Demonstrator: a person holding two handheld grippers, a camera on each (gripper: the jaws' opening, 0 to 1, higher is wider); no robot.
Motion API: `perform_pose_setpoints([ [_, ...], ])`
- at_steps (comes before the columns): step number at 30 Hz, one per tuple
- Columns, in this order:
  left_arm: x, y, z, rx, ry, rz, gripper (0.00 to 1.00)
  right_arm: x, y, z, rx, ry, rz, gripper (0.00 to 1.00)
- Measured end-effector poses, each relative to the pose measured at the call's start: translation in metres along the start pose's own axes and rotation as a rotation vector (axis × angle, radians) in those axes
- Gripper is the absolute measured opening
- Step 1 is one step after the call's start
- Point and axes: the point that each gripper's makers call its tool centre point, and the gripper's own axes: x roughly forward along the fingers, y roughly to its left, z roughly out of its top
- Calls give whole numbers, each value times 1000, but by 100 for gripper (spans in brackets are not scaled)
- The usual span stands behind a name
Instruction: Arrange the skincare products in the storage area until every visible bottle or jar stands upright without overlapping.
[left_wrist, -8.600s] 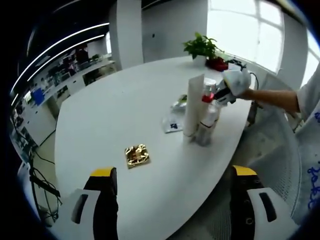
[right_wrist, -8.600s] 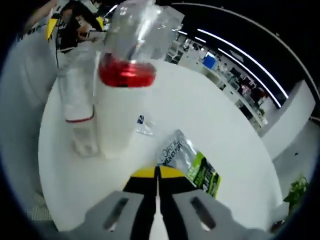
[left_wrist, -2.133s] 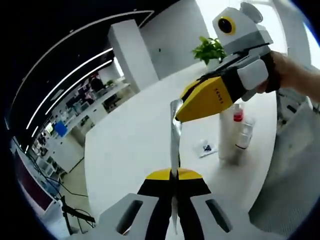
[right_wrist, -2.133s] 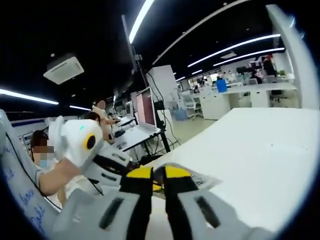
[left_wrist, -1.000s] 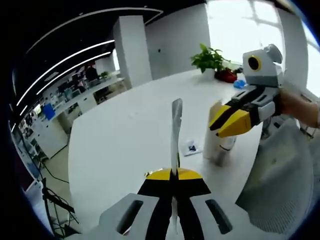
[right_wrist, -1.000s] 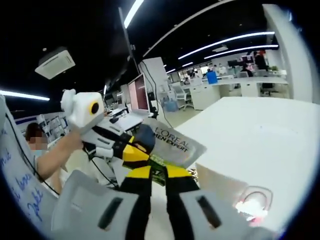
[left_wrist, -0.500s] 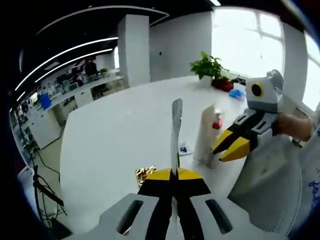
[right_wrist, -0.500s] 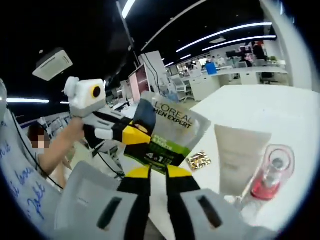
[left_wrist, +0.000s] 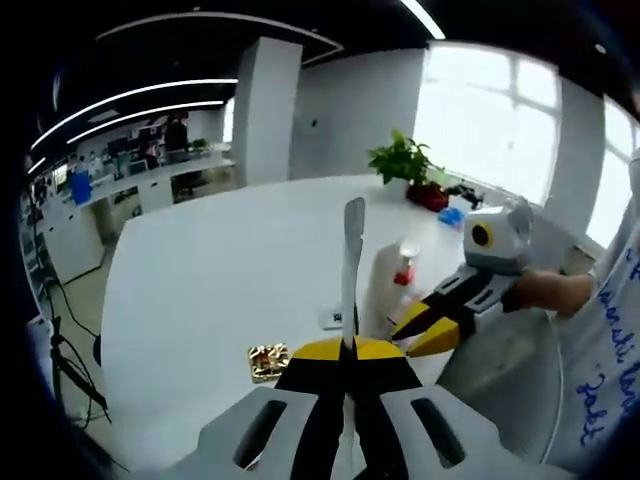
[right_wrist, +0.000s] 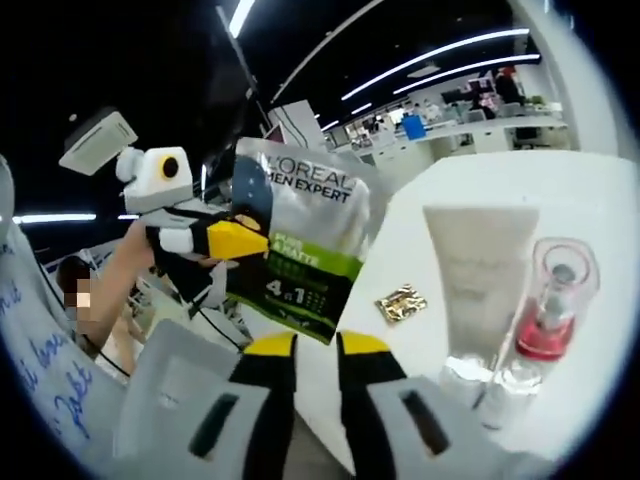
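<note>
My left gripper (left_wrist: 349, 345) is shut on a silver and green skincare sachet (left_wrist: 350, 255), seen edge-on and held upright above the white table (left_wrist: 210, 270). In the right gripper view the sachet (right_wrist: 295, 250) shows its printed face, pinched by the left gripper (right_wrist: 255, 242). My right gripper (right_wrist: 318, 345) is open a little with nothing between its jaws, just below the sachet's lower corner. It also enters the left gripper view (left_wrist: 402, 338) from the right. A white tube (right_wrist: 475, 275) and a red-collared bottle (right_wrist: 550, 300) stand upright together on the table.
A gold packet (right_wrist: 402, 302) lies flat on the table left of the tube. A small flat sachet (left_wrist: 333, 318) lies beside the tube (left_wrist: 382, 290). Two small clear bottles (right_wrist: 465, 375) stand before it. A potted plant (left_wrist: 400, 160) sits at the far edge.
The sachet lay on the table 8.6 s ago; it is now up in my left gripper. My right gripper has let go of it and dropped lower beside the bottles.
</note>
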Motion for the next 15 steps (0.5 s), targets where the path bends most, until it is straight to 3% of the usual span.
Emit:
perform_pose_setpoints([
  [15, -9, -27, 15, -101, -78, -166, 0, 8, 5, -6, 32, 19, 33, 24],
])
